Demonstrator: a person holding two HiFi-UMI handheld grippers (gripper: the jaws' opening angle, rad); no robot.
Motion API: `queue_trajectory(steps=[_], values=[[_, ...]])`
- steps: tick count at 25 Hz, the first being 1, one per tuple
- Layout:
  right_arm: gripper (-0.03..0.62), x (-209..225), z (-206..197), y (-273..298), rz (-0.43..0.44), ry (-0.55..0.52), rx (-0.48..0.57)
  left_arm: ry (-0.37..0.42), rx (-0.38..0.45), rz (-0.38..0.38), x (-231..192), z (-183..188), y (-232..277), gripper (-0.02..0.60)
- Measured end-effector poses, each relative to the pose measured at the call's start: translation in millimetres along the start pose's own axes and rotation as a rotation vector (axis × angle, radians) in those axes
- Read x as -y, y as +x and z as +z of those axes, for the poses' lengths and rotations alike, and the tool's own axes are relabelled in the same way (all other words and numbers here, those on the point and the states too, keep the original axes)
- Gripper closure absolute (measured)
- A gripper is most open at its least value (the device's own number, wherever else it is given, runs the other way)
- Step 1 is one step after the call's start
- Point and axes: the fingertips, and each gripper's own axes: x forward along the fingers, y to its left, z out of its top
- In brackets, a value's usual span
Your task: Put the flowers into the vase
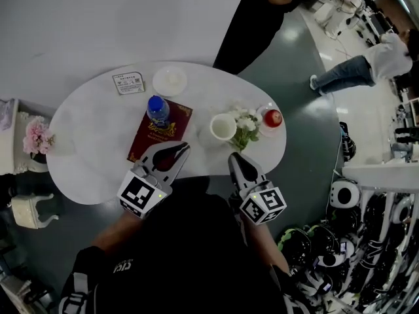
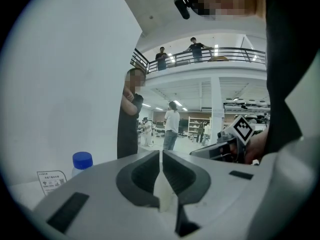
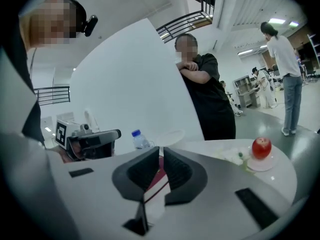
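My left gripper (image 1: 178,150) and right gripper (image 1: 234,159) hover at the near edge of the bench (image 1: 91,142), jaws together on nothing. The flowers (image 1: 246,124) lie just beside the vase (image 1: 222,127), not in it. Recommended: part the right jaws, clamp the stems low, avoid knocking the vase.

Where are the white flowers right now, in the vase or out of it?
Out: the flowers lie on the table beside the vase, whose mouth looks empty.
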Motion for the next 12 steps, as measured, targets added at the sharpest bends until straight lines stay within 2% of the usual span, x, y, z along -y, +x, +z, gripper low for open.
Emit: queue_trajectory(steps=[6, 12], values=[[0.545, 78.4, -14.6, -25.3, -0.051, 0.012, -0.096, -0.018, -0.060, 0.087, 5.9, -12.3, 34.6, 0.571], [0.543, 127.2, -38.3, -24.4, -0.056, 0.083, -0.220, -0.004, -0.090, 0.104, 5.0, -13.3, 57.1, 0.571]])
